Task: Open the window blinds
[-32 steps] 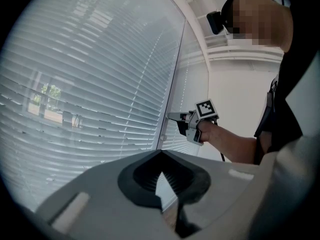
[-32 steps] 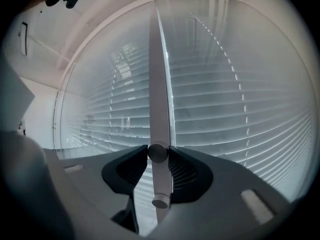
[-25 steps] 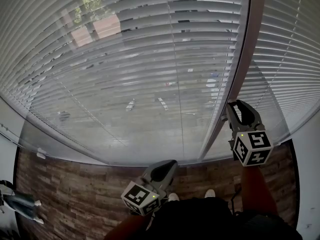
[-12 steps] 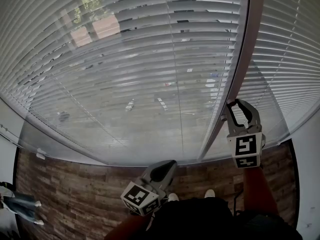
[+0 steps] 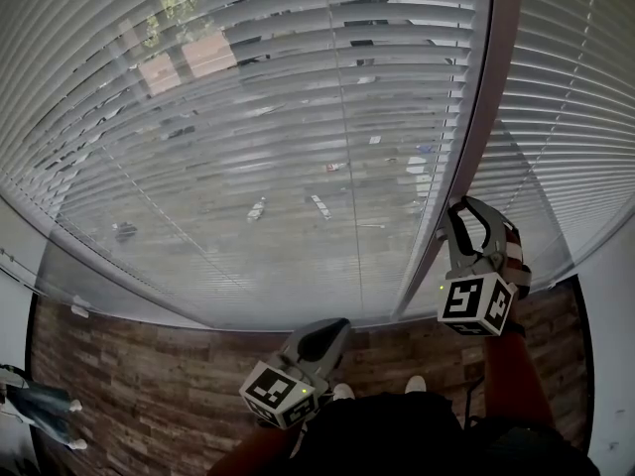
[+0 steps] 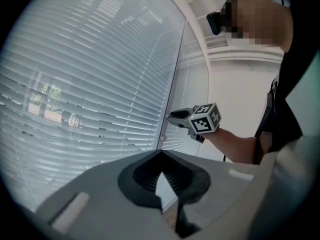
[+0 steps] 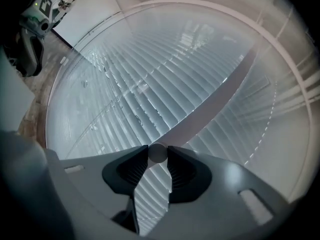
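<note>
noted wide white horizontal-slat window blinds (image 5: 248,117) (image 6: 90,84) (image 7: 150,84) hanging over the left pane, lowered to the bottom edge of the window. found the slats partly tilted, with a street, cars and a brick-coloured building showing through the gaps in the head view. logged a second white slat blind (image 5: 580,117) over the right pane, parted from the first by a pale upright window post (image 5: 488,87). spotted a thin bead cord (image 7: 261,139) in front of that second blind.

found the right gripper (image 5: 468,206) (image 6: 172,118) (image 7: 158,156) low at the right edge of the left blind, just beside the post, pointing at the window. read from the right gripper view: fingers (image 7: 131,171) clamped on a small pale round tilt wand (image 7: 158,153), one pad against each side of it. could not trace the wand's length in the head view.

found the left gripper (image 5: 337,325) (image 6: 160,154) held low and close to the body, well apart from the blinds, above the brown wood-plank floor (image 5: 149,385). read from the left gripper view: fingers (image 6: 145,176) together at the tips, nothing between them, only a thin wedge of blind visible behind the pads.

noted another person (image 5: 35,405) standing at the far left edge of the floor, well apart from both grippers.
</note>
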A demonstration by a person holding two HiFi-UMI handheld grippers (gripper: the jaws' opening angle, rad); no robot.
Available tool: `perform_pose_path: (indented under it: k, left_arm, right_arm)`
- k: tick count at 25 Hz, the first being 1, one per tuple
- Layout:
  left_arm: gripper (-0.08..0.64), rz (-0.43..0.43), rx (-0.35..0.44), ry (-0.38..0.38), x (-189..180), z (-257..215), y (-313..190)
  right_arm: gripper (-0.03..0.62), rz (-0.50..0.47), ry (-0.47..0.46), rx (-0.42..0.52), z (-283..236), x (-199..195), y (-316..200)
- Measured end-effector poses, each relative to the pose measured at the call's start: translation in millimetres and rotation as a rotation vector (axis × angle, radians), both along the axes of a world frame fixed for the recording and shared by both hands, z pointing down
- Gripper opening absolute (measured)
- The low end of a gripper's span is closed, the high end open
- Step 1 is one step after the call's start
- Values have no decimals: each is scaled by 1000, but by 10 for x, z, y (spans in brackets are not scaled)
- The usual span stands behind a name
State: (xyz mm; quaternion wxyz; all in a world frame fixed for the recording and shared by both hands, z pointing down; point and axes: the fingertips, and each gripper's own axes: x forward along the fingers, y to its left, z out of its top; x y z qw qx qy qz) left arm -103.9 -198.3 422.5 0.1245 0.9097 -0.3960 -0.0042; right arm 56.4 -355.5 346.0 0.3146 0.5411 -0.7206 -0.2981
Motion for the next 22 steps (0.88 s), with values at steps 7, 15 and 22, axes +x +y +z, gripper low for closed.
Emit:
perform_pose_path:
  k: [7,15,22]
  left_arm:
    - [0,5,-6,10,16,8,11]
    - [0,9,-7,7,30,26,19]
    - [0,10,-13,12,32,14,29]
  right_arm:
    - [149,-9,-79,-7,-29,-3,24]
    - [189,-101,-646,-143,-132,28,67]
    - [197,-135,-1023,-303,-68,43,20]
